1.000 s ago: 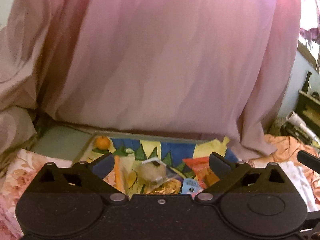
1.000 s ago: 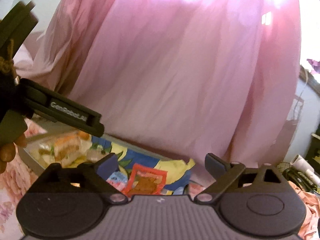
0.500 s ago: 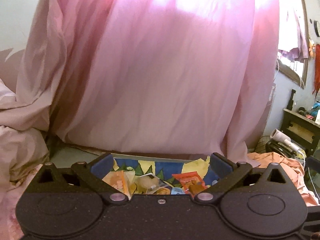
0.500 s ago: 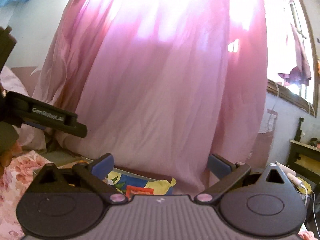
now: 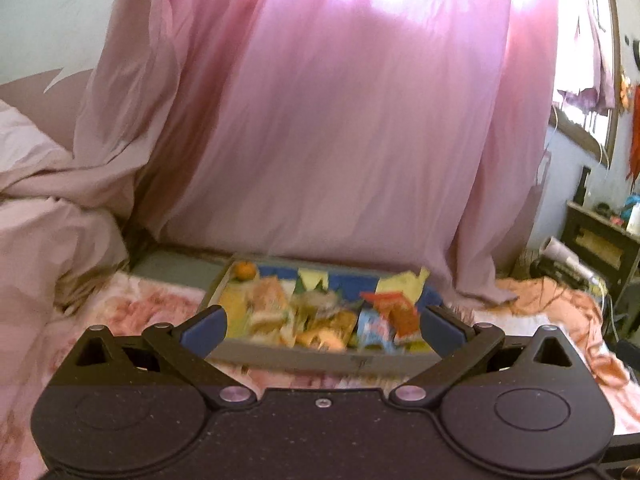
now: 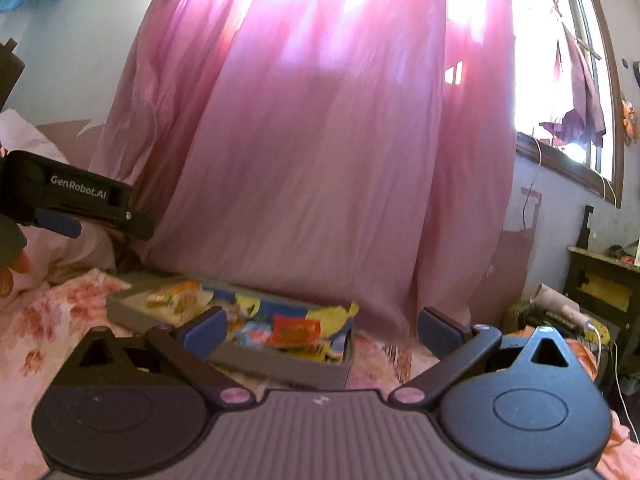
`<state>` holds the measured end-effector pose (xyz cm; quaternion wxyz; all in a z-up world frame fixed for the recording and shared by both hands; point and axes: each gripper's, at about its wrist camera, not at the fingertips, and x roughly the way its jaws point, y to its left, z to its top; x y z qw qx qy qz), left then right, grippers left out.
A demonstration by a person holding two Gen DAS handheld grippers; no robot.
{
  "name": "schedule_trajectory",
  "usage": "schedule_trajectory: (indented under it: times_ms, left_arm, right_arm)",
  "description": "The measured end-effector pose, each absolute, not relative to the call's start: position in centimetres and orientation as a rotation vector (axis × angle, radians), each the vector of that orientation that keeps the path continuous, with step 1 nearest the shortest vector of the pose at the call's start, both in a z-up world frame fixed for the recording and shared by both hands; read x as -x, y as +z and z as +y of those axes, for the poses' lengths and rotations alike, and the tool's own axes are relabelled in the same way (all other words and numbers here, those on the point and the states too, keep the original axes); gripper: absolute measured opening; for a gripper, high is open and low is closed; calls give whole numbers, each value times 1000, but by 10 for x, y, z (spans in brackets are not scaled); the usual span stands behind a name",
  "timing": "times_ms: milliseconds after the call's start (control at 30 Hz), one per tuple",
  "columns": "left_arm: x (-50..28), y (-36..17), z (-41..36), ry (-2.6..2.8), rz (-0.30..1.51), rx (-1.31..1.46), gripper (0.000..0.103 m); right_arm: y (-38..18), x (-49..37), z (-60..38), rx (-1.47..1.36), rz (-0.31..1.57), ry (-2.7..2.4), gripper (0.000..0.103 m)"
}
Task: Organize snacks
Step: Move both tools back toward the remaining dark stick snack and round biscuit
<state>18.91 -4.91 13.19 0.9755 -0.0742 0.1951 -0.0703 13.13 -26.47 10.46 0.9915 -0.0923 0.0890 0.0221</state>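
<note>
A grey tray (image 5: 320, 360) lies on a floral bedsheet and holds several snack packets on a blue and yellow lining. An orange fruit (image 5: 244, 270) sits in its far left corner and a red packet (image 5: 394, 310) lies at its right. My left gripper (image 5: 322, 326) is open and empty, held above and short of the tray's near wall. My right gripper (image 6: 322, 330) is open and empty, back from the tray (image 6: 280, 364), where the red packet (image 6: 296, 330) also shows. The left gripper's body (image 6: 80, 200) shows at the left edge of the right wrist view.
A pink curtain (image 5: 340, 120) hangs right behind the tray. Bunched pink bedding (image 5: 48, 220) lies at the left. Orange cloth (image 5: 552, 296), a dark cabinet (image 5: 604, 244) and cables stand at the right. A window (image 6: 560, 60) is at the upper right.
Both grippers have pulled back and up from the tray, so the whole tray now shows farther away. Both stayed open and empty.
</note>
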Motion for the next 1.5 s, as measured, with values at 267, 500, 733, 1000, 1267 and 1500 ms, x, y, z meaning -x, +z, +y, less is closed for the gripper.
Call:
schedule_trajectory:
  times_ms: [267, 500, 733, 1000, 1267, 1500]
  left_arm:
    - [-163, 91, -37, -118, 477, 142, 102]
    - [-153, 57, -30, -106, 551, 130, 102]
    - [-159, 20, -26, -91, 665, 97, 102]
    - [-172, -10, -22, -81, 737, 74, 102]
    - [-184, -24, -26, -122, 740, 22, 102]
    - [-198, -33, -30, -191, 710, -57, 102]
  right_arm:
    - [76, -108, -256, 163, 271, 55, 103]
    - [54, -98, -246, 165, 342, 70, 103]
    - [32, -101, -238, 177, 425, 89, 103]
    - [6, -110, -235, 192, 505, 110, 103]
    - [-8, -122, -235, 187, 543, 108, 103]
    - [-19, -139, -236, 177, 561, 99, 103]
